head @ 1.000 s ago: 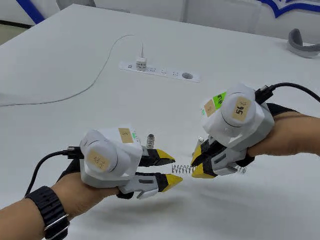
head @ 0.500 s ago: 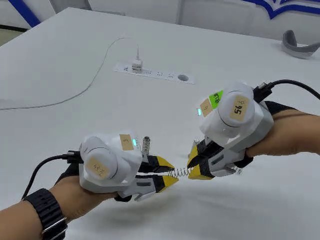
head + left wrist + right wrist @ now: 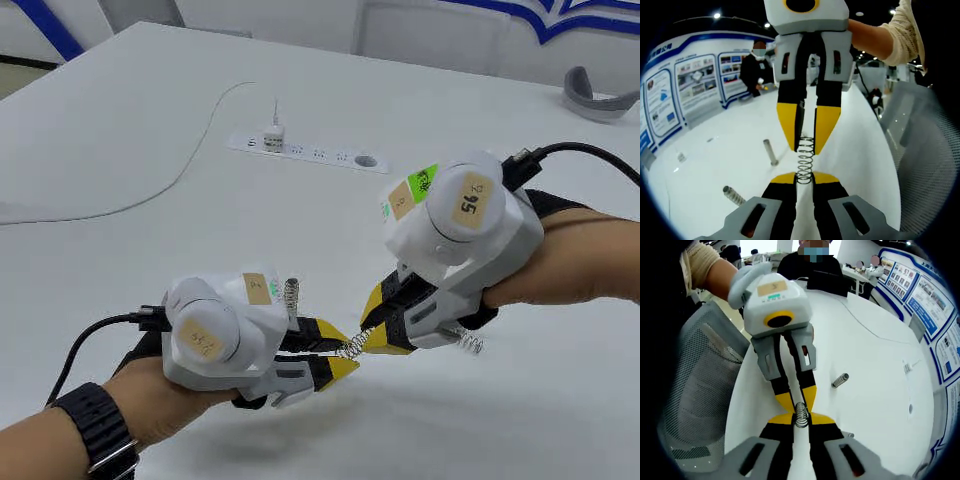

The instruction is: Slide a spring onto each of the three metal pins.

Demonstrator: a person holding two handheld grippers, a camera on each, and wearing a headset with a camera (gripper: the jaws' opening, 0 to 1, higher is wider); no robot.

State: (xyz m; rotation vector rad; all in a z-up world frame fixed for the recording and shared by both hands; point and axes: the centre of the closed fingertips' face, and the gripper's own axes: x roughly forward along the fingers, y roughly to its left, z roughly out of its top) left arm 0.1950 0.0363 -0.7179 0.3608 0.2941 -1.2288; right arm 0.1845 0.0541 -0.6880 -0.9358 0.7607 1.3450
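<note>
Right gripper [image 3: 374, 338] and left gripper [image 3: 338, 351] meet nose to nose just above the white table [image 3: 150, 250]. Each has its yellow-tipped jaws closed onto one end of the same spring [image 3: 353, 345], which bridges the short gap between them. In the left gripper view the spring runs straight up from that view's own jaws into the narrow slot of the opposite pair. In the right gripper view it is seen end-on, pinched at the tips.

A pin already wearing a spring [image 3: 291, 297] stands upright just behind the left gripper's body, close to its upper jaw. A loose spring [image 3: 464, 339] lies on the table just beside the right gripper, partly hidden under its body.

The left gripper view adds a bare pin [image 3: 771, 152], standing on the table near the held spring and off to its left. The sprung pin sits lower left in that view.

Farther out, the head view shows a white power strip [image 3: 310, 153] with a plugged-in cable [image 3: 190, 165] trailing across the table. The right gripper view takes in a mesh chair [image 3: 700, 385] at the table's edge.
</note>
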